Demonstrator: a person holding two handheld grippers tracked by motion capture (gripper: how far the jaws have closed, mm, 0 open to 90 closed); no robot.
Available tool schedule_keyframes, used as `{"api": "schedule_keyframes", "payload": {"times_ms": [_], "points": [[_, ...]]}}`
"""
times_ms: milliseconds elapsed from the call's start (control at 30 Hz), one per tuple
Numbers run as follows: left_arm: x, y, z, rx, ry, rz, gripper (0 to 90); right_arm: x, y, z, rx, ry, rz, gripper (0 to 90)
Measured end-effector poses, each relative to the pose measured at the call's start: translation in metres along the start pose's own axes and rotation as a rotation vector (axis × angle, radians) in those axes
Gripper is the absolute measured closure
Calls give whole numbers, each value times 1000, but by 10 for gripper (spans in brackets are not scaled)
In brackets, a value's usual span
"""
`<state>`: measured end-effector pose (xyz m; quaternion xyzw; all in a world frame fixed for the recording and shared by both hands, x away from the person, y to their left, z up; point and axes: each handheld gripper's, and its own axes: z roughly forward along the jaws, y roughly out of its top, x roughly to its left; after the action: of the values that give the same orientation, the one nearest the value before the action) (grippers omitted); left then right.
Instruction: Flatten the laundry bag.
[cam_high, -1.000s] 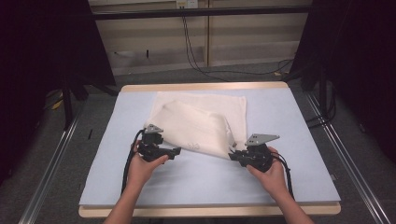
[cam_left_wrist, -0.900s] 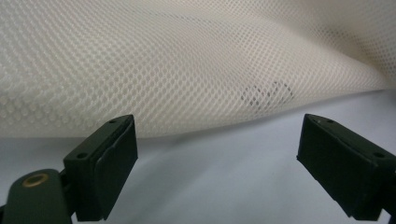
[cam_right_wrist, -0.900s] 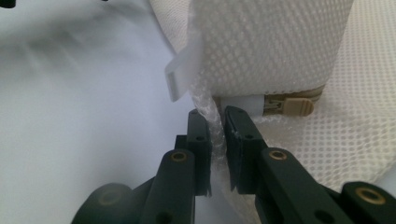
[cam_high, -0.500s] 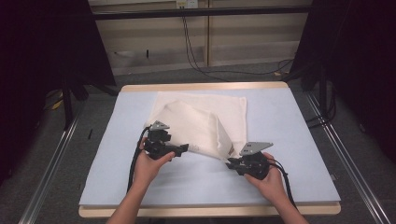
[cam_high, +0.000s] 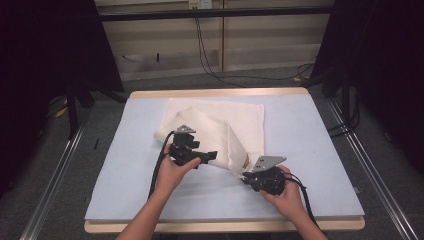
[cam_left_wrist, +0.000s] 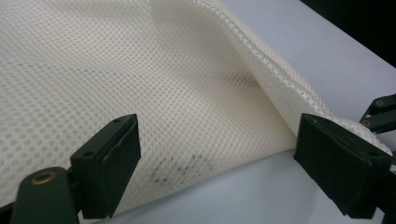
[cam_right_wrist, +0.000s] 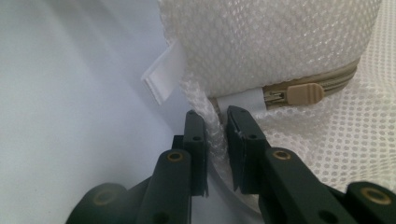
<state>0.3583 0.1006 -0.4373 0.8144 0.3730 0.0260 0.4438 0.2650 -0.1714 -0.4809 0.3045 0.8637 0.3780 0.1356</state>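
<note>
Right gripper (cam_right_wrist: 216, 140) clamped on mesh laundry bag (cam_high: 220, 132) corner beside zipper pull (cam_right_wrist: 304, 93); left gripper (cam_left_wrist: 219, 163) agape, bag's near edge between its jaws, ungripped.

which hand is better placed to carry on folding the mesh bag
Right. The right gripper already has its jaws pinched on the mesh bag corner beside the zipper pull, so it can likely pull at once. The left gripper has its jaws wide open with mesh ungripped between them.
</note>
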Motion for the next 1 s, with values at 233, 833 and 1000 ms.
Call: {"api": "schedule_keyframes", "payload": {"times_ms": [233, 833, 1000], "points": [[-13, 14, 14, 9, -12, 28, 151, 1, 0, 0, 5, 0, -25, 779], [-25, 23, 38, 96, -82, 56, 781, -1, 0, 0, -12, 20, 5, 717], [-27, 18, 31, 114, -63, 73, 857, -5, 1, -9, -19, 47, 63, 633]]}}
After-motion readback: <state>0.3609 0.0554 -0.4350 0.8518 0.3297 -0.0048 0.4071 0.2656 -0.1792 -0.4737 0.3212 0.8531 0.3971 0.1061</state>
